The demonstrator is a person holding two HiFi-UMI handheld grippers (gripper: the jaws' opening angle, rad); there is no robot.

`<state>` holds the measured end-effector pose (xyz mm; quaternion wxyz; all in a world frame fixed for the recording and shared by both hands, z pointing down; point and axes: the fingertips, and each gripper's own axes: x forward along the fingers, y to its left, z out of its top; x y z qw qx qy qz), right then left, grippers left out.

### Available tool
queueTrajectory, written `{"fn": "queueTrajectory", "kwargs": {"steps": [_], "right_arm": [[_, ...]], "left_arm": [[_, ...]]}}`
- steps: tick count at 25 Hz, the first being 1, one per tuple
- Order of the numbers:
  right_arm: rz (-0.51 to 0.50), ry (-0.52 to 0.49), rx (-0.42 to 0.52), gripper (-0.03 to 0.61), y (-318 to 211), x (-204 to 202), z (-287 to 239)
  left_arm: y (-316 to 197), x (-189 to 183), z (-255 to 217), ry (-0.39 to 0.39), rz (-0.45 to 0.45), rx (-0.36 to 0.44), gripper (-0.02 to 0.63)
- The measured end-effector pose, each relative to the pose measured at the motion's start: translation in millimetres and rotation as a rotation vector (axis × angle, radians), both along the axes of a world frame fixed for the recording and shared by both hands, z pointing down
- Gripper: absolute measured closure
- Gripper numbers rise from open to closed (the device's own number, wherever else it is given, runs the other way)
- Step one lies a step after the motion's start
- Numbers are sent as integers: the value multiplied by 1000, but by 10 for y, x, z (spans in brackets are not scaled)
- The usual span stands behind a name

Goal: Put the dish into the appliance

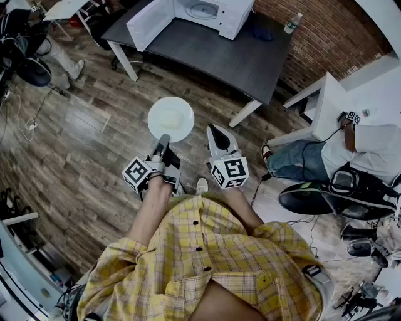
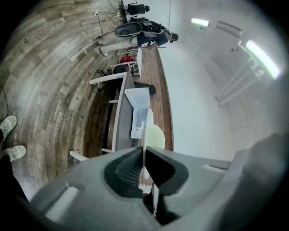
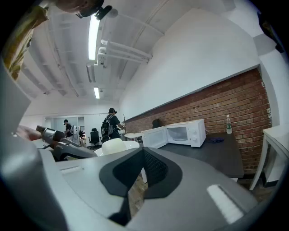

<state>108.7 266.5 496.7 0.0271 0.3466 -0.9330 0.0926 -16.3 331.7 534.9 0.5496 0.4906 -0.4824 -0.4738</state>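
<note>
Bright, even light from ceiling tubes (image 3: 93, 31); tubes blown out. Shadows soft. Heavy fisheye bending, dark corners. Foreground blurred.

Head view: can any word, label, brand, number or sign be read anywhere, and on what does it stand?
No text is legible.
Cubes on the left gripper and right gripper: black-and-white square markers, no words.
Bottle: label too small to read.
Microwave: no brand can be made out.
Plate: plain, no print.
</note>
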Motion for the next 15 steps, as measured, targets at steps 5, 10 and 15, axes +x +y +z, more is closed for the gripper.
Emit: {"fn": "queueTrajectory", "kwargs": {"steps": [5, 10, 15], "right_arm": [[-10, -11, -10, 575, -7, 7, -7], [-36, -22, -5, 575, -28, 105, -14], [-67, -38, -5, 575, -97, 196, -16]], "left_arm": [[-47, 29, -22, 3, 0, 1, 604], [-93, 132, -8, 2, -15, 4, 604], [-153, 286, -70, -20, -23, 17, 604]]}}
